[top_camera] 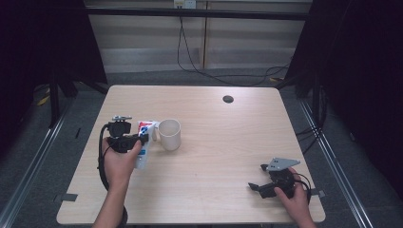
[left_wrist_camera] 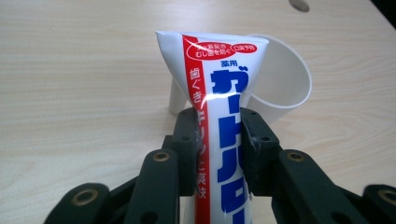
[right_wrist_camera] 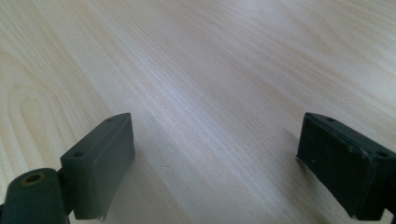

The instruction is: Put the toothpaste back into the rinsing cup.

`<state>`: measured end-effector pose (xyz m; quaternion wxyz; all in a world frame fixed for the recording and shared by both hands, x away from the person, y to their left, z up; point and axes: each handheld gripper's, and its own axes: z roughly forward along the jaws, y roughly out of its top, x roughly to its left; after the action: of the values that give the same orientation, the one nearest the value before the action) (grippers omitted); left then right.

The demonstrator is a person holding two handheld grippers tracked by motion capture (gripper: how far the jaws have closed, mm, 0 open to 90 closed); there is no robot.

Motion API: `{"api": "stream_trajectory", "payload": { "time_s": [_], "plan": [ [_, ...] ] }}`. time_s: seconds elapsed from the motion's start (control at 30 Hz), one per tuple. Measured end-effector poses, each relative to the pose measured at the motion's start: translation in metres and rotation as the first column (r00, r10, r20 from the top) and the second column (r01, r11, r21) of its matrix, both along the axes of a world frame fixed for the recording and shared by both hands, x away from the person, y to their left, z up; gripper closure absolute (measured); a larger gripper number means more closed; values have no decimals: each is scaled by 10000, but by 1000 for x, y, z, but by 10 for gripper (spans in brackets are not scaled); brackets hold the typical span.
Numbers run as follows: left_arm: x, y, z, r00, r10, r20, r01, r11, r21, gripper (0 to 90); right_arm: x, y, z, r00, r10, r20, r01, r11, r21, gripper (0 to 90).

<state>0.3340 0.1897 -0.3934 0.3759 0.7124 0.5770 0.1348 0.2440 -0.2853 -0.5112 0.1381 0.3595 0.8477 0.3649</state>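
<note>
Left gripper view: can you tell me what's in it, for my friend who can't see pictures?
The left hand-held gripper squeezes a white plastic toothpaste tube with red and blue Japanese lettering between its two black jaws. Just behind the tube stands a white mug on a pale wooden table.

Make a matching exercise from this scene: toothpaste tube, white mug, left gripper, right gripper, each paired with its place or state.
1. toothpaste tube
2. white mug
3. left gripper
4. right gripper

A. jaws wide apart above bare wood
B. standing on the table
C. clamped between two black jaws
D. shut on a thing

Pairs: 1-C, 2-B, 3-D, 4-A
</note>
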Motion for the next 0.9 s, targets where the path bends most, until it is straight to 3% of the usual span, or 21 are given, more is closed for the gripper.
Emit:
{"api": "stream_trajectory", "payload": {
  "time_s": [0.3,0.9],
  "plan": [
    [-1,-4,7,9968,49,797,-42,9999,-96,705,0,0,0,10000,-5,-8,5,10000,2,105],
    [5,-13,21,9892,9,1467,34,9996,-294,704,0,0,0,10000,10,10,-10,10000,-7,104]
  ]
}}
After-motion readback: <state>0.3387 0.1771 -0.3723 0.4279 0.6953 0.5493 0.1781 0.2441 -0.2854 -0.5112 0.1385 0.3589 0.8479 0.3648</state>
